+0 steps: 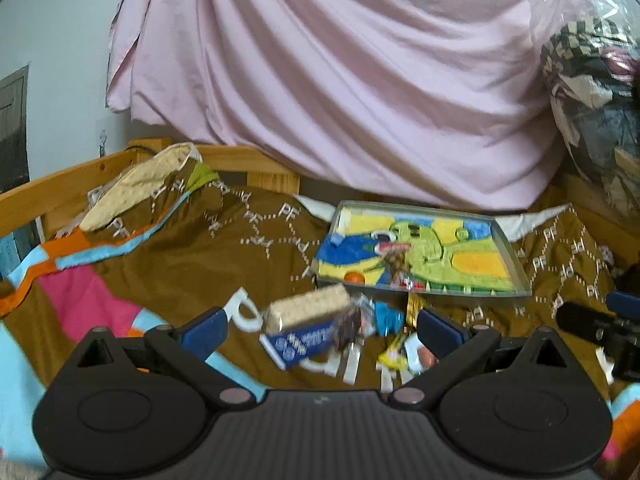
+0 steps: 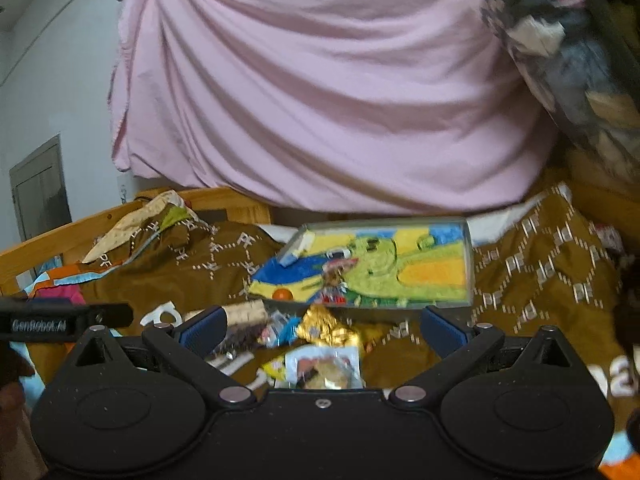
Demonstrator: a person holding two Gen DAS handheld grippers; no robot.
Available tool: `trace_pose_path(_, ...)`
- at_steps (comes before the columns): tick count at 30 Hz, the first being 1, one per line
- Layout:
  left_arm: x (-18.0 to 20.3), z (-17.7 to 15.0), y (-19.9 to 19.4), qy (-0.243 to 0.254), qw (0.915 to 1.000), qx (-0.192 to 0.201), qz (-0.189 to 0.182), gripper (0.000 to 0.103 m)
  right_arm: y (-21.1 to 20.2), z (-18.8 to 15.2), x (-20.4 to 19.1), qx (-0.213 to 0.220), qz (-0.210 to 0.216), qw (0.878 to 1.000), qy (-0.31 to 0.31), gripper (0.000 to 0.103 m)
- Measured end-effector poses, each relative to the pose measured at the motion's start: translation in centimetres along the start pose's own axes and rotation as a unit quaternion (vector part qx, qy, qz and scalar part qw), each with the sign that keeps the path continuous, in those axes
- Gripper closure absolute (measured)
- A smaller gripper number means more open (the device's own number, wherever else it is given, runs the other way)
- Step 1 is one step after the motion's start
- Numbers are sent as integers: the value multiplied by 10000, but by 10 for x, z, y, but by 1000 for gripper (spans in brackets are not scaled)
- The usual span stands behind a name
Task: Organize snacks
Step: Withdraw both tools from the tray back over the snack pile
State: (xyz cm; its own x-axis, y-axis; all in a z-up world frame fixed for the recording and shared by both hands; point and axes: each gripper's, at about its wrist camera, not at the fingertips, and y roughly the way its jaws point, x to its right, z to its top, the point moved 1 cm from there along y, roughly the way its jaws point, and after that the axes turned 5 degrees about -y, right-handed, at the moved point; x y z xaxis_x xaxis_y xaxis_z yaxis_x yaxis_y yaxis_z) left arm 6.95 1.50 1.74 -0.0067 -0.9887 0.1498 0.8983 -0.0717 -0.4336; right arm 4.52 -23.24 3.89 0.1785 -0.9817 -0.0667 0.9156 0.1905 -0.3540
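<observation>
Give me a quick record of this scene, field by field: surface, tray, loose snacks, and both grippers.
surface: brown patterned blanket
tray: shallow tray with cartoon lining, a few small snacks inside
loose snacks: cracker pack, gold-foil sweet and others on the blanket before the tray
left gripper: jaws open, empty
right gripper: jaws open, empty

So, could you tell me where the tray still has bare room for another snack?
The tray's right half, over the yellow and green print, is bare. Its front-left is crowded: an orange ball and a dark wrapped snack sit there. The bedspread left of the tray is also free; the snack pile fills the front.
</observation>
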Motion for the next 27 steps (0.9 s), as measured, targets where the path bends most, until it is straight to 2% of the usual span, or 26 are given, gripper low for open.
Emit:
trace_pose_path(3, -1, -10, -6, 19, 9999, -150, 4, 0, -2, -7, 2, -268, 49, 9993, 243, 1)
trace_pose_path(9, -3, -23, -12, 4, 9991, -428, 27, 0, -5, -21, -1, -643, -26, 9975, 274, 1)
trace_pose_path(27, -4, -28, -7, 87, 9971, -733, 202, 0, 3, -27, -7, -1066, 11, 9942, 175, 1)
